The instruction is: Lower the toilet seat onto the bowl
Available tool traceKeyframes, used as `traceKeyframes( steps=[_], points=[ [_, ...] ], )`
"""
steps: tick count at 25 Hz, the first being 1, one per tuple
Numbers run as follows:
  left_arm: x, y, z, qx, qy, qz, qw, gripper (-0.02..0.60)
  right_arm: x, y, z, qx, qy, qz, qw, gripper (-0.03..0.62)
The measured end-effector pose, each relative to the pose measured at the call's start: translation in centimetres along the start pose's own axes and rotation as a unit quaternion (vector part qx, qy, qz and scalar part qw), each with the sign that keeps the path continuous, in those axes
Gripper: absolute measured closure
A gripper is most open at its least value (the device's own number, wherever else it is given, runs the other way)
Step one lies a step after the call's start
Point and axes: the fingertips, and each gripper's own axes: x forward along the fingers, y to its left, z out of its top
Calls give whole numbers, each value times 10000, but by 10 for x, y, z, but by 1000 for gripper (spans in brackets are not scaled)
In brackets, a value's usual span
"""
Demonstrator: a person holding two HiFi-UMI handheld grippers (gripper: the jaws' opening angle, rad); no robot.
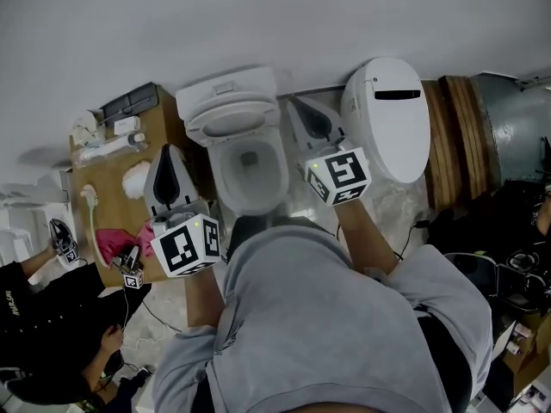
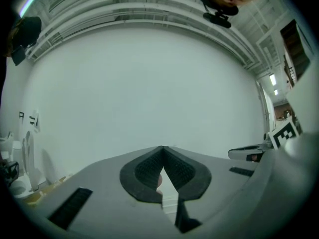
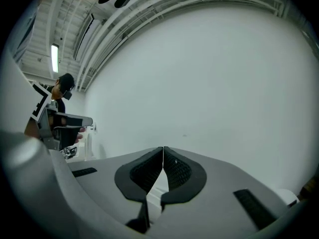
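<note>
Both the left gripper (image 2: 162,149) and right gripper (image 3: 163,148) are pinched closed on nothing, and the toilet seat (image 1: 231,120) looks tipped up between them, so an unheld nudge probably slams it onto the bowl (image 1: 250,172).

No words or numbers can be read anywhere. The left cube (image 1: 185,246) and right cube (image 1: 338,175) bear only black-and-white square patterns. White print on a bystander's black clothing (image 1: 30,304) is too small to read.
</note>
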Motion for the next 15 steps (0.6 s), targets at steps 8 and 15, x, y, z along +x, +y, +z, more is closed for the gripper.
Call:
traceKeyframes(
  steps=[8, 15],
  points=[
    [29, 17, -13, -23, 122, -237, 9996, 581, 39, 15, -25, -242, 412, 185, 9987, 594],
    [50, 34, -30, -25, 227, -369, 9991, 581, 69, 23, -58, -315, 740, 255, 9964, 592]
  ],
)
